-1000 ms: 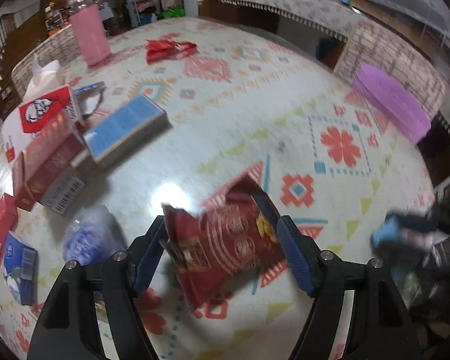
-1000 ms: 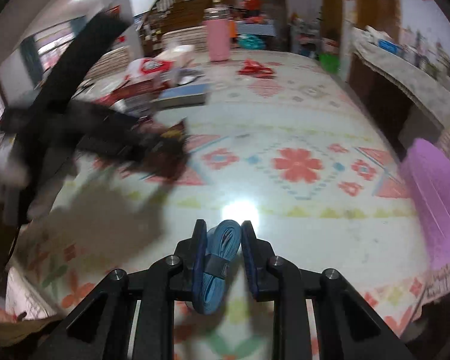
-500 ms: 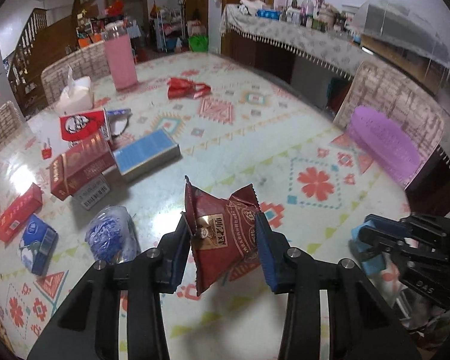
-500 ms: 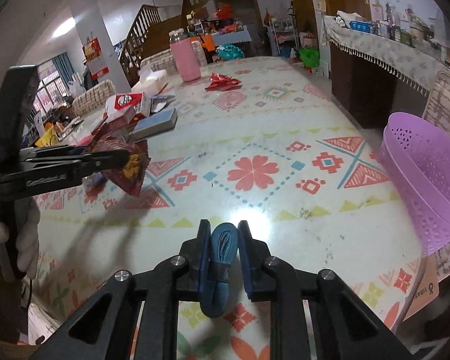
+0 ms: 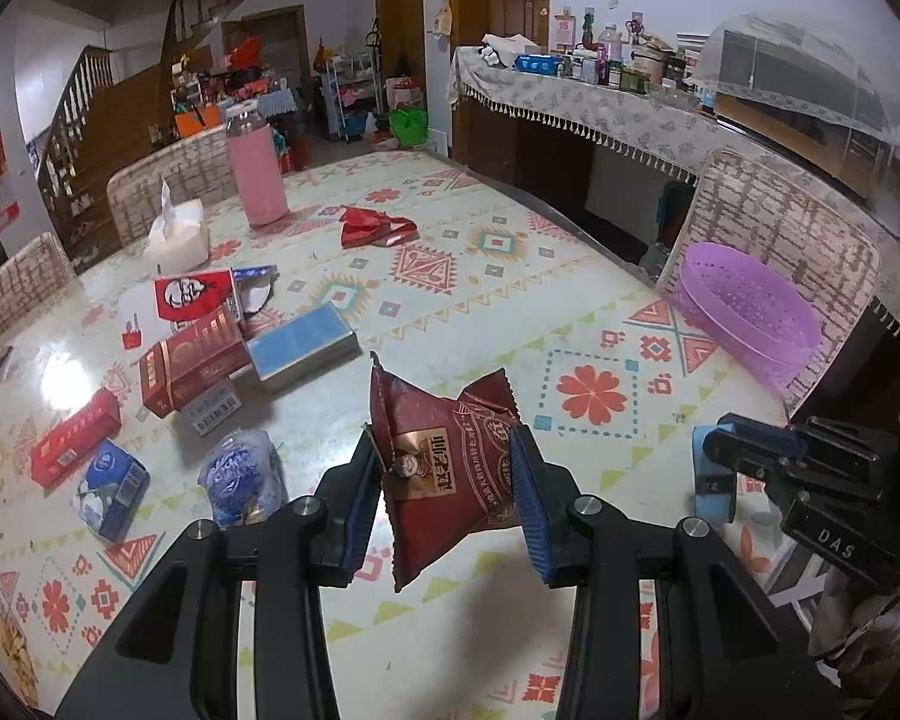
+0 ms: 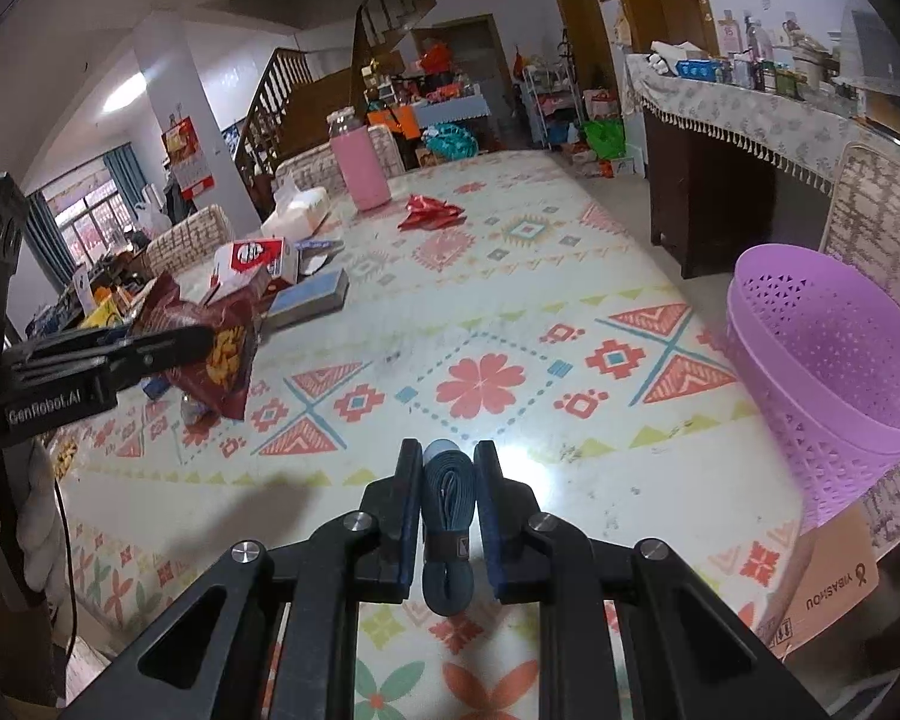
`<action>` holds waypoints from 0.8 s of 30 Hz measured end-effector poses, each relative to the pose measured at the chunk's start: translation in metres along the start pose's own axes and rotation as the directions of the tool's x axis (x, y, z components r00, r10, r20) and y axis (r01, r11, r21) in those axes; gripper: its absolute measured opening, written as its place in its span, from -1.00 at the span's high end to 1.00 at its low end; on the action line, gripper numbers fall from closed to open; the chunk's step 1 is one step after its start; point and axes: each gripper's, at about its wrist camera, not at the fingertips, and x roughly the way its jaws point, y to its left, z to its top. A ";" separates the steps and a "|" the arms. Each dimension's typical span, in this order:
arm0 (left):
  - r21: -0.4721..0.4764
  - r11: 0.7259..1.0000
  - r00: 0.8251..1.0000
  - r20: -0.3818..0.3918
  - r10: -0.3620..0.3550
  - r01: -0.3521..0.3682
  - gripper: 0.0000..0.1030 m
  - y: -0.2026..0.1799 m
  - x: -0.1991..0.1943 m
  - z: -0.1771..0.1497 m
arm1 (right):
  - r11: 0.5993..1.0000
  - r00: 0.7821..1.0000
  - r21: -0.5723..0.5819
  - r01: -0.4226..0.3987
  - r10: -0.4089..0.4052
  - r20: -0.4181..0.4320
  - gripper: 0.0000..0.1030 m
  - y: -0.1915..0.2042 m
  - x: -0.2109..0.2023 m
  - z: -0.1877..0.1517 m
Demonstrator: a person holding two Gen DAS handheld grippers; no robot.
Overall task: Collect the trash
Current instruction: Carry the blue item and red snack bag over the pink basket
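Snack bag (image 5: 444, 468) hangs clear of the table (image 5: 570, 300), clenched in the left gripper (image 5: 444, 498); the right gripper (image 6: 448, 510) grips a blue strap (image 6: 447, 516). Carrying both over the purple basket (image 6: 840, 372) at far right before letting go should avoid spills.

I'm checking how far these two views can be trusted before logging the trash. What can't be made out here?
- Purple basket: inside bottom hidden by its own wall, both views; right wrist's edge clips it.
- Red snack bag: back hidden, left wrist view; left gripper covers part, right wrist view.
- Blue strap: lower end behind the right gripper.
- Sideboard bottles: too small.
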 end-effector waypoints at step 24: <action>0.085 0.992 0.995 -0.009 0.095 -0.094 0.22 -0.043 0.013 0.027 | 0.994 0.993 0.105 0.026 -0.037 0.109 0.63 -0.056 -0.037 0.021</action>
